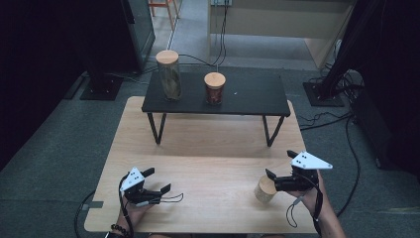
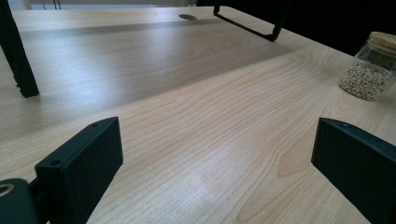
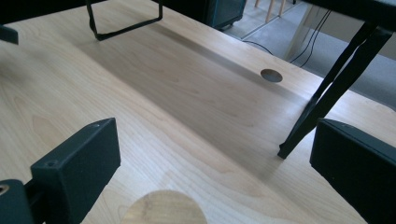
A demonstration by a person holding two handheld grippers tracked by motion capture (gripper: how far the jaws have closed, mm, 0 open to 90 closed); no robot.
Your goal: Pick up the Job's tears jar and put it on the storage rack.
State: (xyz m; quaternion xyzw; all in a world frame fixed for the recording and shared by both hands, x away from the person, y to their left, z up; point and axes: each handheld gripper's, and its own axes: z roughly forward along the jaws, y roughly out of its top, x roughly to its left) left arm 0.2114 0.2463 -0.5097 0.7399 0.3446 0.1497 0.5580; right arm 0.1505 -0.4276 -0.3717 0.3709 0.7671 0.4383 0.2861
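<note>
Three glass jars with wooden lids are in view. A tall jar (image 1: pixel 169 75) and a shorter jar with reddish contents (image 1: pixel 215 88) stand on a black low shelf (image 1: pixel 257 94). A small jar of pale beans (image 1: pixel 265 189) (image 2: pixel 371 70) stands on the wooden table (image 1: pixel 208 148) near its front right. My right gripper (image 1: pixel 280 164) (image 3: pixel 215 158) is open just right of and above this jar, whose lid (image 3: pixel 163 207) lies low between the jaws without touching them. At the front left, my left gripper (image 1: pixel 157 180) (image 2: pixel 215 158) is open and holds nothing.
The shelf's black legs (image 1: pixel 157 128) (image 3: pixel 336 88) (image 2: pixel 14 51) stand on the table's far half. A cable hole (image 3: pixel 271 75) sits near the table's back edge. Cables and dark stands (image 1: pixel 327 84) crowd the floor behind and to the right.
</note>
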